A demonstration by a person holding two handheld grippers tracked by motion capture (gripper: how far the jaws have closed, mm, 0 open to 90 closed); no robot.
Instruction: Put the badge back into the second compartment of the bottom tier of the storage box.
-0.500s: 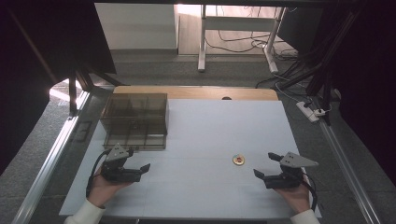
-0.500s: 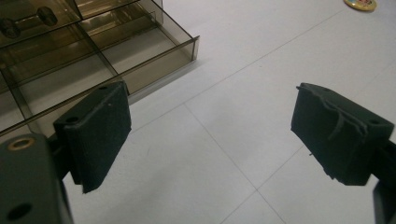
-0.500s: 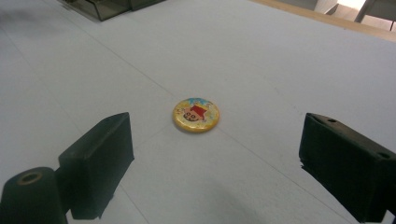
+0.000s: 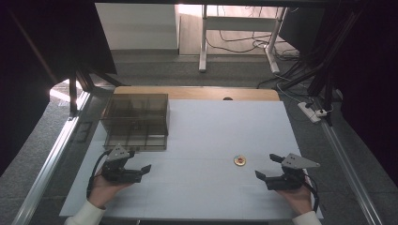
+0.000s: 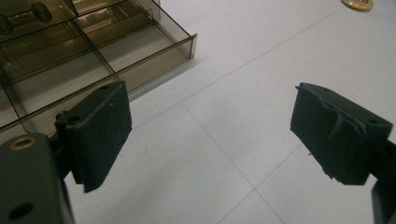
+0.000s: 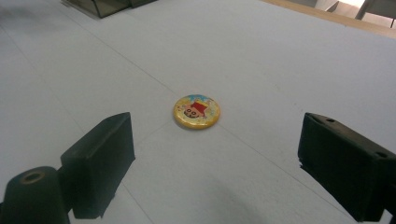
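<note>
Right tongs (image 4: 270, 167) near the counter's (image 4: 211, 126) front right corner, jaws wide, nothing between them. Round yellow badge (image 4: 240, 161) flat on the counter, just ahead of those jaws, apart from them. Left tongs (image 4: 139, 161) wide, empty, near the front left corner, beside the smoked compartment box (image 4: 136, 122).

— What is on the bench (image 4: 211, 126)?
— A see-through brown box (image 4: 136, 121) with little rooms inside, at the far left.
— And behind?
— A power strip (image 4: 312, 112) on the floor.
</note>
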